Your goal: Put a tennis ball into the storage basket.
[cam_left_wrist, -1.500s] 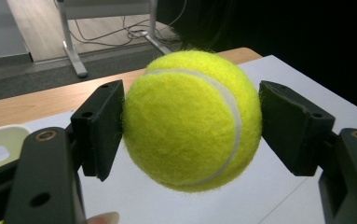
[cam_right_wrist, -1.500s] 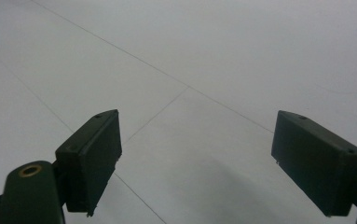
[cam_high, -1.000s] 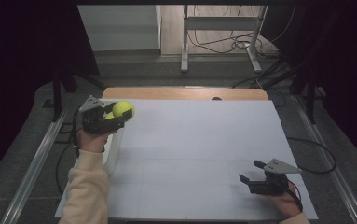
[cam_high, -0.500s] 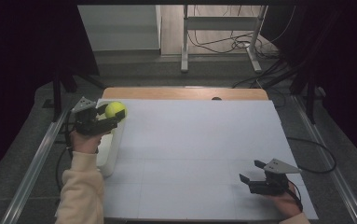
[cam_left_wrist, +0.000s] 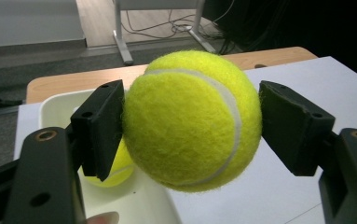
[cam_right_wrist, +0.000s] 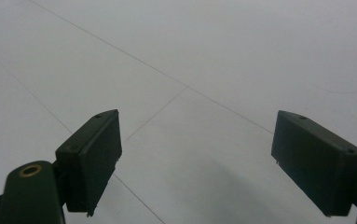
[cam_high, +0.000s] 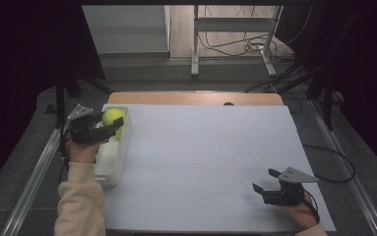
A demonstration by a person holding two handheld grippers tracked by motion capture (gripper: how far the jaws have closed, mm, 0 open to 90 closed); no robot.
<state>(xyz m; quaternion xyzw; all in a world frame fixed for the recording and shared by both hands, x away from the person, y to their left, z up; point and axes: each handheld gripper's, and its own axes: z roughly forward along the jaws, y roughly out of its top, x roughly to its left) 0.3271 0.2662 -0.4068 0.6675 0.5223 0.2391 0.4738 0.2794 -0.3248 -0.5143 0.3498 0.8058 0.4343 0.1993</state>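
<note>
left hand-held gripper point(cam_high: 108, 129): clamped on tennis ball point(cam_left_wrist: 192, 119), held above white bin point(cam_high: 118, 152) at table's point(cam_high: 210, 162) left edge, far end | bin: second tennis ball point(cam_left_wrist: 113, 168) inside, under the held one | right hand-held gripper point(cam_high: 265, 183): jaws spread, nothing between, over bare table near the near-right corner

Overhead forward-down view; two close hand-held gripper cameras
</note>
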